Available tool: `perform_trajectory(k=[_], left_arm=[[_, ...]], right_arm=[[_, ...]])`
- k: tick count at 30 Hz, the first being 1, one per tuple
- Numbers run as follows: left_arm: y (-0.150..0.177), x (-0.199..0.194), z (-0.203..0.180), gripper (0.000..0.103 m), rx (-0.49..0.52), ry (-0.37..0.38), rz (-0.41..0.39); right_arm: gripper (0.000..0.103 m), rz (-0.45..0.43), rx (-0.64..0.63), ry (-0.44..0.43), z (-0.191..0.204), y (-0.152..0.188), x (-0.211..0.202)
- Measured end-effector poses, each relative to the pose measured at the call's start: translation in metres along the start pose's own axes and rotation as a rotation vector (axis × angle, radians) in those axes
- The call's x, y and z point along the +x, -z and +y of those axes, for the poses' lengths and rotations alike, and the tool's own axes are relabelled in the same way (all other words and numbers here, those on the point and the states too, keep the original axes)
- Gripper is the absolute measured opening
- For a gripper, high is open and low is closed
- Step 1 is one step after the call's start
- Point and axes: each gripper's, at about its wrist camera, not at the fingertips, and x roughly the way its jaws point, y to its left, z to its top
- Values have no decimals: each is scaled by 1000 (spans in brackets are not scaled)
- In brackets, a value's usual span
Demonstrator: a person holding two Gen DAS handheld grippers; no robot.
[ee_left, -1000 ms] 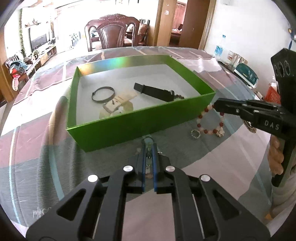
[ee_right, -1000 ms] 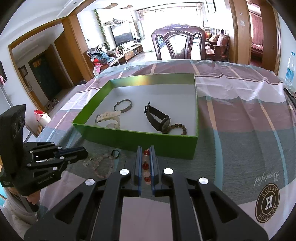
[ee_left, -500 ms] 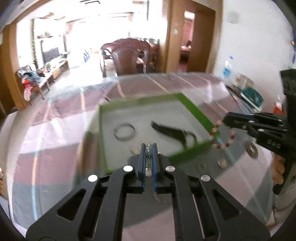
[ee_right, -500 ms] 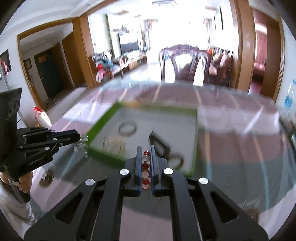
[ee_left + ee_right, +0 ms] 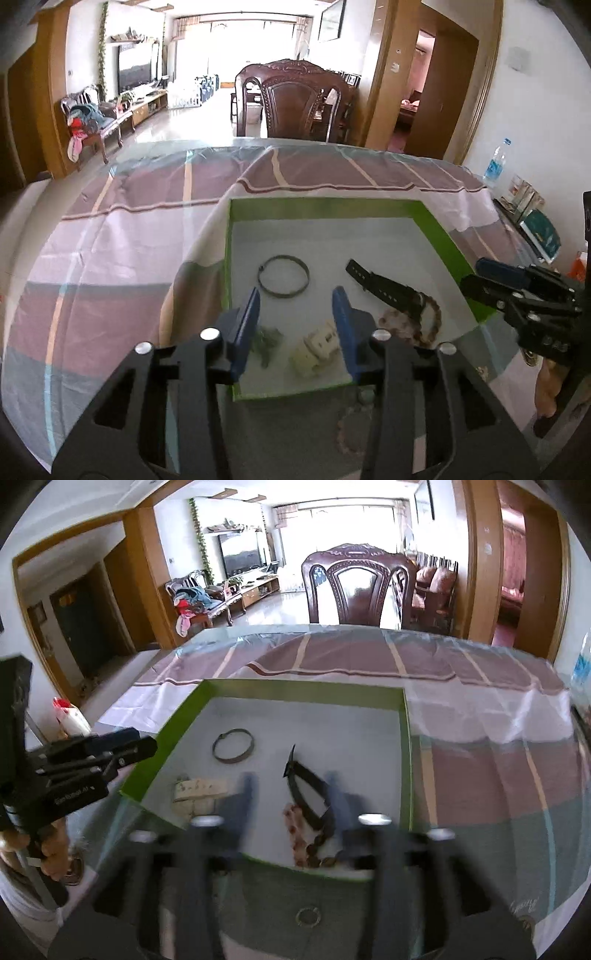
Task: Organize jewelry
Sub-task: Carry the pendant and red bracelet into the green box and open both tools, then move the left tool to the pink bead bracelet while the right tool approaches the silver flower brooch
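In the left wrist view, the left gripper (image 5: 295,328) is seen at the lower centre of the frame with its blue-padded fingers (image 5: 245,325) spread wide and nothing between them, where a second ago they were pressed together on a small metallic piece. A small greenish-silver chain trinket (image 5: 266,339) now lies on the pale floor of the shallow green cardboard box (image 5: 436,229), just beside the left finger, so it is judged to have been released there. To its right, inside the same box, a cream-coloured link bracelet (image 5: 317,347), a thin dark metal bangle (image 5: 283,276), a black strap watch (image 5: 388,291) and a brown wooden bead bracelet (image 5: 430,314) are seen. Below the box front, a pale pink bead bracelet (image 5: 351,428) is left on the striped cloth of the table (image 5: 110,236).

In the right wrist view, the right gripper (image 5: 291,805) is blurred at the lower centre, but its fingers (image 5: 243,794) are shown well apart and empty; the red and white bead bracelet (image 5: 295,825) gripped half a second ago now lies in the box beside the watch. A small silver ring (image 5: 307,916) is left on the table in front of the box.

Two more pieces are thus counted as stored; the ring and the pink bracelet are judged to be next.
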Motion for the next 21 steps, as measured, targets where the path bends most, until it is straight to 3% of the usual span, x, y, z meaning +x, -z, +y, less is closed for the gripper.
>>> perform_trajectory(k=[5, 9, 12, 14, 16, 21], left_arm=[[35, -13, -23, 45, 122, 39, 68], [69, -5, -48, 46, 218, 69, 134], [82, 8, -53, 52, 232, 64, 168], [87, 18, -52, 52, 228, 57, 200], [90, 24, -50, 52, 224, 60, 220], [94, 29, -51, 55, 227, 70, 235]], right_arm=[[53, -1, -47, 34, -8, 23, -33], [53, 63, -41, 91, -24, 46, -37], [53, 157, -1, 106, -40, 65, -25], [53, 222, 9, 81, -44, 79, -15], [53, 275, -16, 109, -41, 93, -5], [49, 349, -69, 147, -29, 112, 15]])
